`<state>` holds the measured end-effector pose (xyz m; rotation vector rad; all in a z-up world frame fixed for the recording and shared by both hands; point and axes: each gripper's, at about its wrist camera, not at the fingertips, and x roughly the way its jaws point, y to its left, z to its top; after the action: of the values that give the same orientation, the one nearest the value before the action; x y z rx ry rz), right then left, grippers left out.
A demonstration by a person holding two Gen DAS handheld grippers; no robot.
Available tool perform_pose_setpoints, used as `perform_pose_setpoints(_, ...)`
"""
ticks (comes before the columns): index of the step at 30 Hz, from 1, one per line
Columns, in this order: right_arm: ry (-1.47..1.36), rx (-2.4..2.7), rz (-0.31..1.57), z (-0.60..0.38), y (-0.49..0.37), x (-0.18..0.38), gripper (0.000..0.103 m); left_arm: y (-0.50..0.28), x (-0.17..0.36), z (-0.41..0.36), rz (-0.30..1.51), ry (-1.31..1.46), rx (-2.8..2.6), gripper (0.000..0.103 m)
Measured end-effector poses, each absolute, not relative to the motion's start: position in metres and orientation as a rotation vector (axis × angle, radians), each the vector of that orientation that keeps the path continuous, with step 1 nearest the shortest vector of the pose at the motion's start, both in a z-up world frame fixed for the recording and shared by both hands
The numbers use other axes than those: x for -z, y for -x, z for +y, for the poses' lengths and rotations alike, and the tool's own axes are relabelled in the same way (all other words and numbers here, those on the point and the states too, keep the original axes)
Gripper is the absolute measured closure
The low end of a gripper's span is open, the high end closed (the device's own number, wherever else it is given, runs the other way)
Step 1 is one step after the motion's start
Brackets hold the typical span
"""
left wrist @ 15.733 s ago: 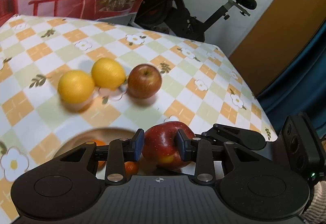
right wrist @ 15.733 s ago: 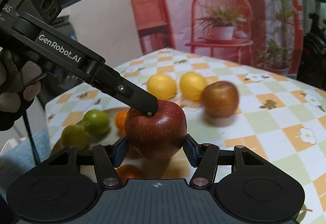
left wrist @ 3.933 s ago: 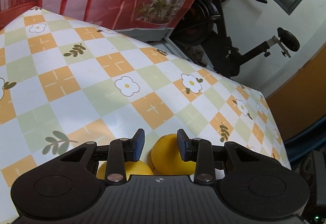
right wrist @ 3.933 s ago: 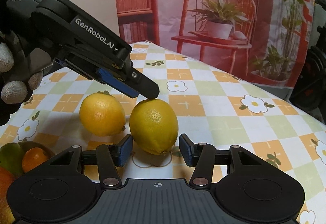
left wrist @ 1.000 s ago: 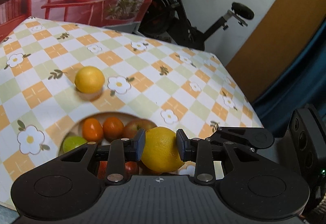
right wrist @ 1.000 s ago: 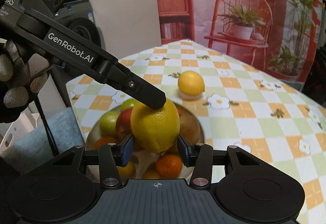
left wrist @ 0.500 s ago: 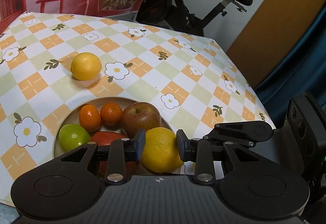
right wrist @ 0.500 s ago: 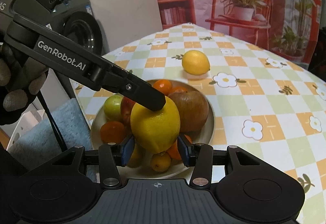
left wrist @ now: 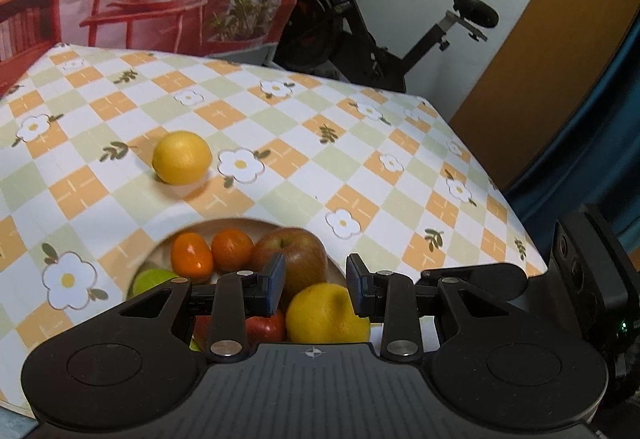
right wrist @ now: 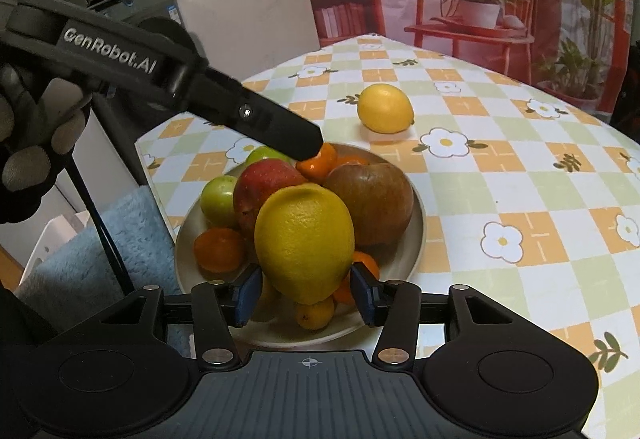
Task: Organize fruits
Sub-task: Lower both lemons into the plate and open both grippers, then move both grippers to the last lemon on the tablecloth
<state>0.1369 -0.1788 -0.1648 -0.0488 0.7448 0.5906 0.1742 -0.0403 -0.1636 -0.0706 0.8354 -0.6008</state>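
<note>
The checkered floral surface (right wrist: 520,175) carries a beige round plate (right wrist: 416,235) heaped with fruit. A large yellow lemon (right wrist: 304,243) sits atop the pile and may roll off if nudged. The right hand-held gripper (right wrist: 306,293) flanks it, spread; the left hand-held gripper (left wrist: 314,285) hovers above, also spread. A second yellow lemon (right wrist: 385,108) waits beyond the plate.

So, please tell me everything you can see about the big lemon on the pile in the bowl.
The big lemon is bright yellow with dimpled peel, egg-shaped and standing on end. It sits atop the fruit in the bowl, leaning against the red apple. Both grippers, left and right, are open around it, apparently not touching.
</note>
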Motion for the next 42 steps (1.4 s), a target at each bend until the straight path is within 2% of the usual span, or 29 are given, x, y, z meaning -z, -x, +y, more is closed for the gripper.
perform_pose_setpoints(1, 0.046, -0.588, 0.734, -0.180, -0.136, 0.163, 0.050, -0.174, 0.162, -0.039, 0.828, 0.074, 0.597, 0.068)
perform_pose_setpoints(5, 0.049, -0.586, 0.710, -0.183, -0.136, 0.156, 0.047, -0.174, 0.155, -0.035, 0.795, 0.074, 0.575, 0.068)
perform_pose_setpoints(21, 0.040, -0.589, 0.704, -0.185, -0.134, 0.154, 0.047, -0.175, 0.155, -0.026, 0.764, 0.083, 0.522, 0.068)
perform_pose_setpoints(28, 0.047, -0.608, 0.643, -0.182, -0.136, 0.132, 0.047, -0.178, 0.147, -0.009, 0.721, 0.069, 0.444, 0.067)
perform_pose_setpoints(35, 0.057, -0.570, 0.554, -0.190, -0.165, 0.105, 0.047, -0.190, 0.135, 0.005, 0.655, 0.043, 0.355, 0.067)
perform_pose_setpoints(42, 0.054, -0.496, 0.524, -0.205, -0.211, 0.105, 0.047, -0.216, 0.136, 0.019, 0.631, 0.052, 0.261, 0.067)
